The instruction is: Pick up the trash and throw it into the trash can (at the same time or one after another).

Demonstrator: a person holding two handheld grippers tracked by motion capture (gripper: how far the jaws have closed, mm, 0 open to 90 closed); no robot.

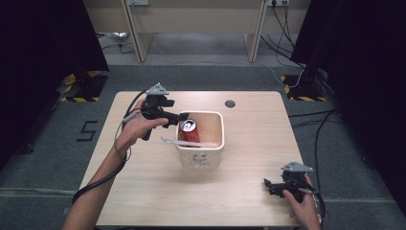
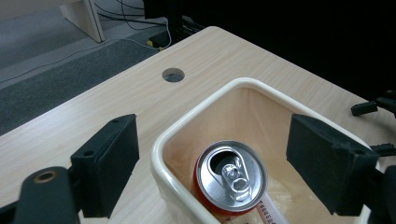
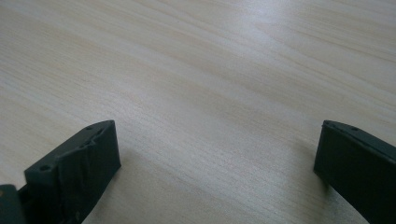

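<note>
Our left gripper point(image 2: 212, 163) hangs spread above the can point(image 2: 231, 179) standing in the bin point(image 2: 161, 154); our right gripper point(image 3: 217, 172), also spread, rests on the surface point(image 3: 196, 70).

can point(image 2: 230, 177): red body, silver top with a dark opening
tub point(image 1: 200, 155): cream outside, inner walls tinged pale orange, small dark marks on its near face
table point(image 1: 249, 158): light wood grain, one dark round hole near the far edge
left gripper point(image 1: 178, 118): black, grey plate on top
right gripper point(image 1: 267, 185): black, grey plate on top
floor: grey, yellow-black striped patches off both far corners
</note>
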